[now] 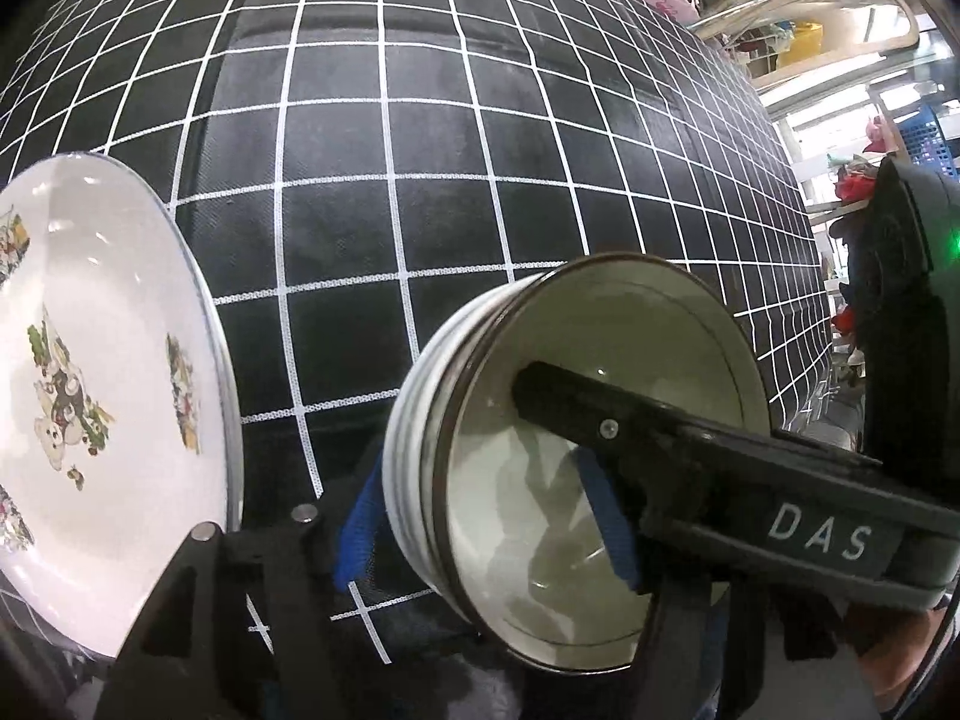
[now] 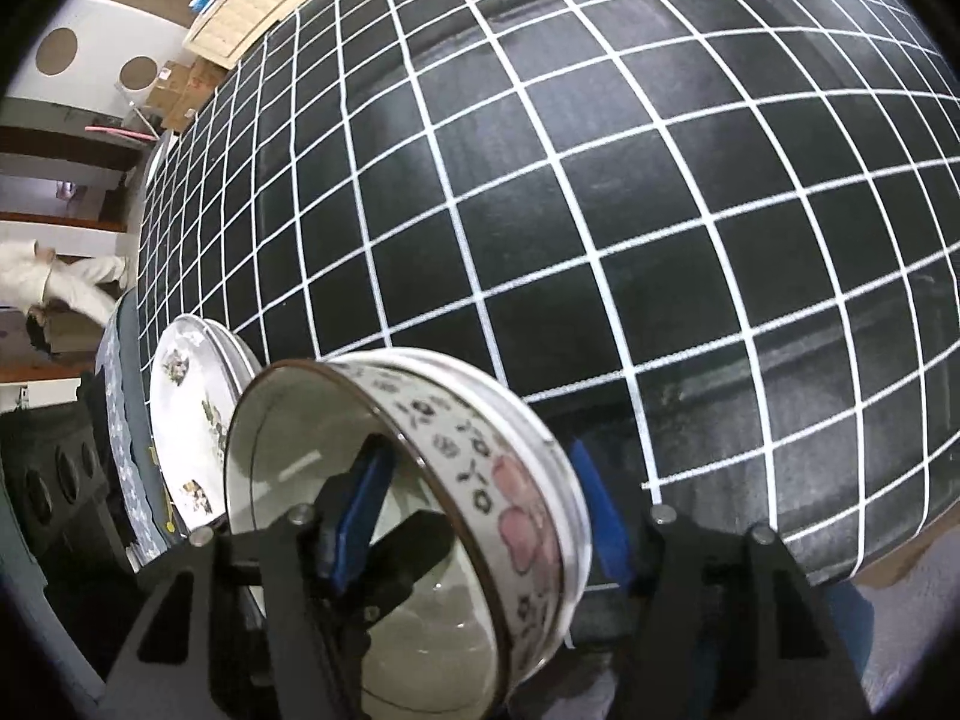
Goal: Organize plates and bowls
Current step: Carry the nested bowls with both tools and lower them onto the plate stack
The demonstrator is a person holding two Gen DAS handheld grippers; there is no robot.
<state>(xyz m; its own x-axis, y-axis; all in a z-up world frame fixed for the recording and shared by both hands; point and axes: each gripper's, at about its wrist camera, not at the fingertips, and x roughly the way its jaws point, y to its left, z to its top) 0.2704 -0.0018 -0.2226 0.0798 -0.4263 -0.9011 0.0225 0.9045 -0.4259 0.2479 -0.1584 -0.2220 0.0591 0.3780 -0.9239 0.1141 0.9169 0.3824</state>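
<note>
A white bowl with a dark rim and a flowered band stands on the black grid cloth; ribs under its rim suggest nested bowls. My left gripper is open and straddles the bowl's left wall, with one blue pad outside and one inside. My right gripper is open and straddles the opposite wall in the same way. Its black finger reaches into the bowl from the right. A white plate with a bear print lies to the left, also seen as the plate beyond the bowl.
The black cloth with white grid lines covers the table and stretches far behind the bowl. Cluttered shelves and a blue crate stand past the right edge. A person in white is beyond the far side.
</note>
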